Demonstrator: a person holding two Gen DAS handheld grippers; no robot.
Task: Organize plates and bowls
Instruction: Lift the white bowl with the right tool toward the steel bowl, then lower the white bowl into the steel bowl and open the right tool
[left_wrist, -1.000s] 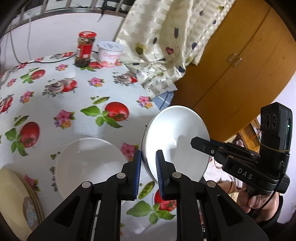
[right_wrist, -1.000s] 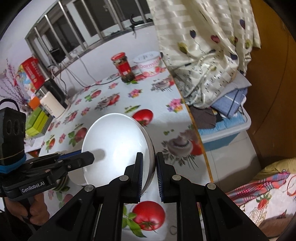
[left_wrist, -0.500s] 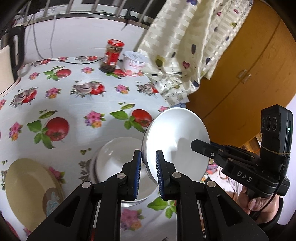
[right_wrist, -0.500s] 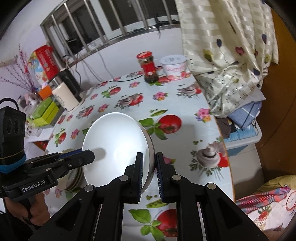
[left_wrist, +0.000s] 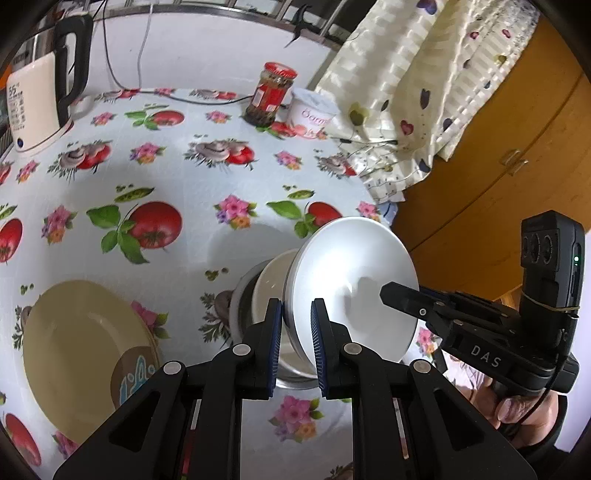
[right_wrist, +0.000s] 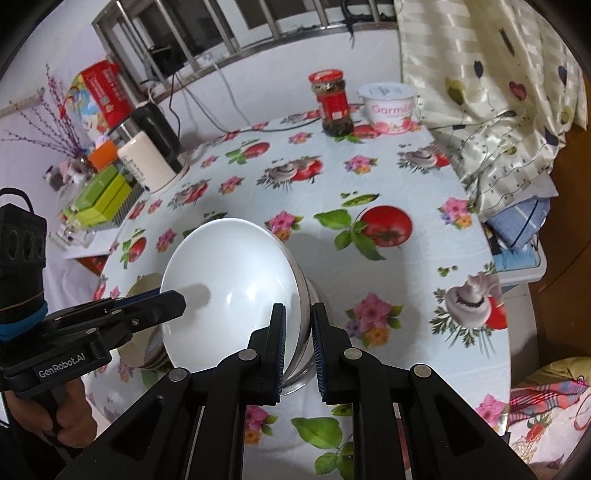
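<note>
Both grippers hold one white bowl (left_wrist: 354, 280) by opposite rims, tilted on edge above the table. My left gripper (left_wrist: 295, 314) is shut on its near rim; my right gripper (right_wrist: 298, 317) is shut on the other rim, with the bowl's inside (right_wrist: 229, 288) facing left in the right wrist view. Just below it a second white bowl (left_wrist: 269, 284) sits in a steel bowl (left_wrist: 240, 306) on the table. A stack of yellow plates (left_wrist: 81, 350) lies to the left.
The round table has a fruit-print cloth (left_wrist: 166, 177). At the back stand a red-lidded jar (left_wrist: 271, 94), a yogurt tub (left_wrist: 312, 112) and a white kettle (left_wrist: 37, 99). A curtain (left_wrist: 424, 92) hangs at the right edge. Boxes (right_wrist: 99, 195) sit beyond the left side.
Both grippers have carried the held bowl leftward over the table; it now hangs right above the bowl stack, and the yellow plates and kettle have come into view.
</note>
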